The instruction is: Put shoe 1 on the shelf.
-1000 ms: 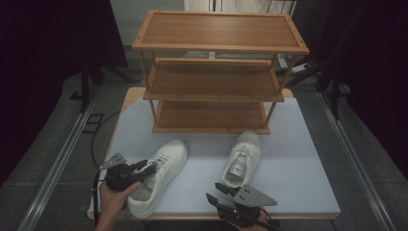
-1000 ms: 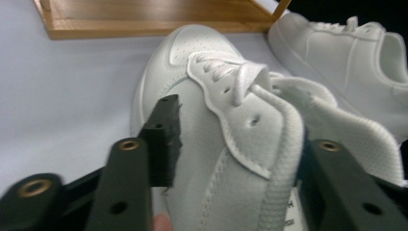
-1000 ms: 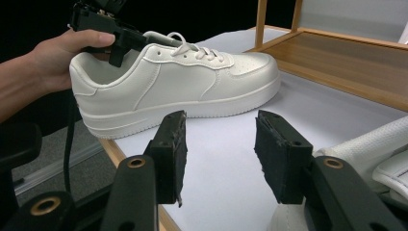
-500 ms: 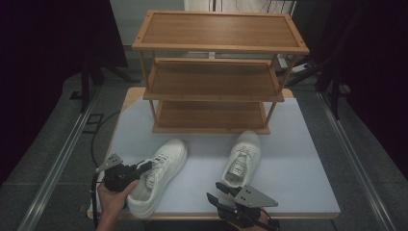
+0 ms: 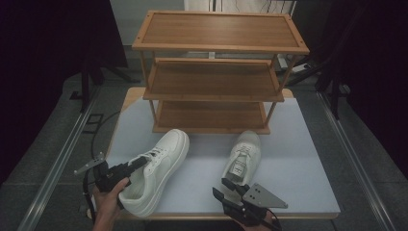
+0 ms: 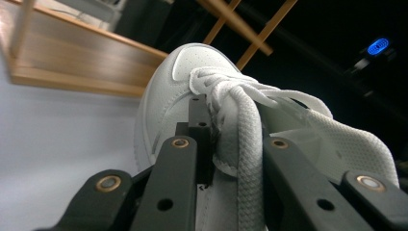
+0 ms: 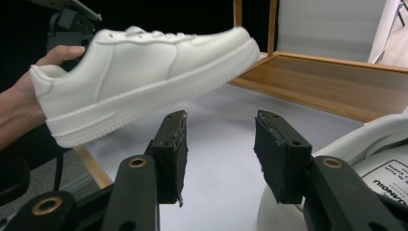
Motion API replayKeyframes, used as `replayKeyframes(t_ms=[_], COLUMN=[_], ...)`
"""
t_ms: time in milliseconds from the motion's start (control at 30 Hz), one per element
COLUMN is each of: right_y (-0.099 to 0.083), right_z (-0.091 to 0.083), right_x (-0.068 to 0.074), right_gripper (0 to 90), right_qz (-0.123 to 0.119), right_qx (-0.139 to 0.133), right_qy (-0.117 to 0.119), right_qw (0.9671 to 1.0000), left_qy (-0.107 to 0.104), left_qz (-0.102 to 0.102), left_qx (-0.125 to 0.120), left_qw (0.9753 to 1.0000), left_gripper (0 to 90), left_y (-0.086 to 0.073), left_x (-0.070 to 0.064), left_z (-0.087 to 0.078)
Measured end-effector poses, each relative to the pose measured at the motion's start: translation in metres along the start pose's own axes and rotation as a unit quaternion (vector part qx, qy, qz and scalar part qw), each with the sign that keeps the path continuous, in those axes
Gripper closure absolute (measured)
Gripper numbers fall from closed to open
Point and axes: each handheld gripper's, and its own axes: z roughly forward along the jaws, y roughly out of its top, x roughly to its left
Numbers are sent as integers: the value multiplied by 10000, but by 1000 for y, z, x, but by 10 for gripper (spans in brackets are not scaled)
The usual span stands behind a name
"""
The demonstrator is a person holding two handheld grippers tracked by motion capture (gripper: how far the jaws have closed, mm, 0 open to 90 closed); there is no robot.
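High view: left tongs (image 5: 129, 168) pinch the laces and tongue of the left white sneaker (image 5: 156, 168), heel raised off the worktop (image 5: 298, 144), toe pointing toward the wooden rack (image 5: 211, 72). Right tongs (image 5: 230, 190) spread, nothing between them, just behind the heel of the right white sneaker (image 5: 243, 156), which lies flat on the worktop near the rack's bottom shelf.

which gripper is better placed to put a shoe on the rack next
Left. The left gripper already grips the left shoe at its laces and has it lifted, toe toward the rack. The right gripper is open, beside the other shoe.
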Motion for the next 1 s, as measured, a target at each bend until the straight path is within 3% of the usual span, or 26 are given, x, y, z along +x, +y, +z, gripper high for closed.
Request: replayKeyframes(t_ms=[133, 533, 1000], right_y=[1, 11, 12], right_z=[-2, -6, -11], right_x=[-1, -6, -9], right_gripper=[547, 548, 548], right_qz=[-1, 242, 226], right_qx=[-40, -301, -319], right_qy=[-26, -7, -74], right_qw=[10000, 9993, 9992], left_qy=[-89, 64, -5], left_qz=[-48, -5, 289], left_qx=[-97, -225, -334], left_qw=[9999, 9997, 9990], left_gripper=[810, 811, 811], left_y=[2, 8, 41], left_x=[-4, -20, -48], left_z=[0, 9, 30])
